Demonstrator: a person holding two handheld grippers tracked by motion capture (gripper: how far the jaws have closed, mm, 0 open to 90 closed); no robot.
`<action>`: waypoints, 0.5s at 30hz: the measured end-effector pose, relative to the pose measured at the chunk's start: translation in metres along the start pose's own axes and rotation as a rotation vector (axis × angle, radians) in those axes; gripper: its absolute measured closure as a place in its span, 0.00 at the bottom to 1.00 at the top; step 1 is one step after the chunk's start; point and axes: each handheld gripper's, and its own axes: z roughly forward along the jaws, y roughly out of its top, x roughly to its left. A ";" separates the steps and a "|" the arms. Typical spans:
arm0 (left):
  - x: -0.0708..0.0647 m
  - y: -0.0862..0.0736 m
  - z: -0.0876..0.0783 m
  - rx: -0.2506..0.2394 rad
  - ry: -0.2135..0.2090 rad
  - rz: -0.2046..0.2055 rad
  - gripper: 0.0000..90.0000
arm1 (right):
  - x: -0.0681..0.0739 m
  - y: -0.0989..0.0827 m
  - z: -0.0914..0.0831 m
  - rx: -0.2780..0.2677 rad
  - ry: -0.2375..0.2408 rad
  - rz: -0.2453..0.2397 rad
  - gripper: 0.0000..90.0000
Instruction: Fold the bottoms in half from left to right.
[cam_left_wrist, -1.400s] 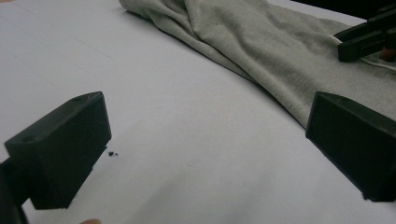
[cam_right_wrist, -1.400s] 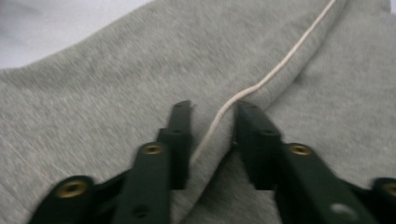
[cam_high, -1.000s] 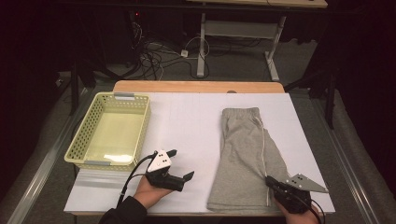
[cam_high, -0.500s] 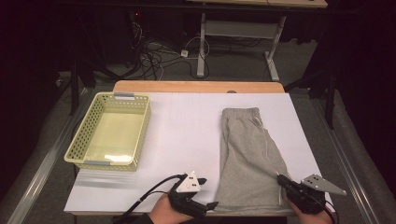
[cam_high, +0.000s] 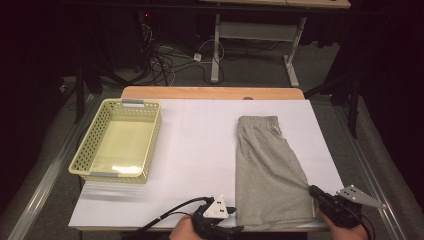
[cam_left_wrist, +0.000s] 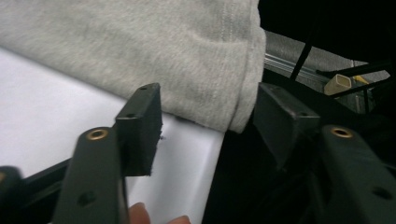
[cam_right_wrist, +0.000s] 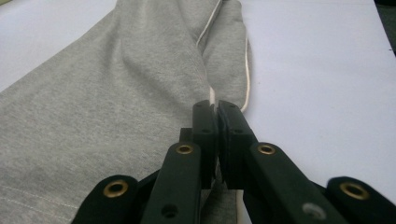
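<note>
Closing in on the near-left hem corner of the grey shorts (cam_left_wrist: 154, 46), the left gripper (cam_left_wrist: 205, 121) has its jaws half apart with cloth between them but not yet pinched, so it should slide further over the hem before it bites. Pressed together on the shorts' near-right edge, the right gripper (cam_right_wrist: 217, 140) should hold steady to keep that hem taut. Folded lengthwise, the shorts lie along the right half of the desk (cam_high: 200, 145), well apart from the yellow basket (cam_high: 85, 150) at its left edge.
</note>
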 end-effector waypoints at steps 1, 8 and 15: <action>-0.001 0.000 0.001 0.012 0.002 0.005 0.48 | 0.000 0.000 0.000 0.000 0.000 0.000 0.94; -0.006 -0.001 0.006 0.050 0.059 0.057 0.68 | 0.003 -0.006 -0.010 0.007 0.024 0.005 0.76; -0.008 -0.001 0.006 0.050 0.073 0.073 0.92 | 0.008 -0.017 -0.004 0.077 0.033 -0.003 0.88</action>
